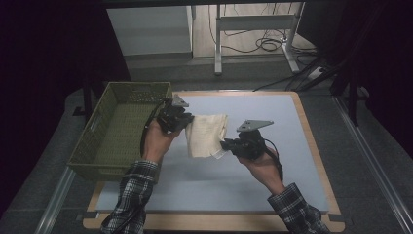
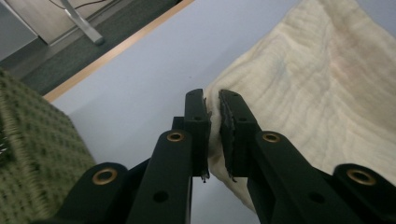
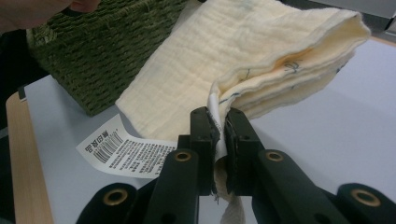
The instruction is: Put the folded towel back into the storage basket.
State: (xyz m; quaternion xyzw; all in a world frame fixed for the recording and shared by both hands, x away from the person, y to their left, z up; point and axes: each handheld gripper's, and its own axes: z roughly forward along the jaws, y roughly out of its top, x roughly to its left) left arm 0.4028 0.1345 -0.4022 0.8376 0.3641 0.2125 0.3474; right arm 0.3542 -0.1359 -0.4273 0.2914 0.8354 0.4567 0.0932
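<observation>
Between both tongs, folded cloth (image 1: 208, 134)

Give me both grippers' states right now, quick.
Left gripper: shut on the folded cream muslin cloth.
Right gripper: shut on the same cloth, at its opposite edge.

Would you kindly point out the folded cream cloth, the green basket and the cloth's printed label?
folded cream cloth (image 1: 207, 134): high view, middle of its top face.
green basket (image 1: 108, 92): high view, left rim.
printed label (image 3: 122, 151): right gripper view, centre of the tag.
</observation>
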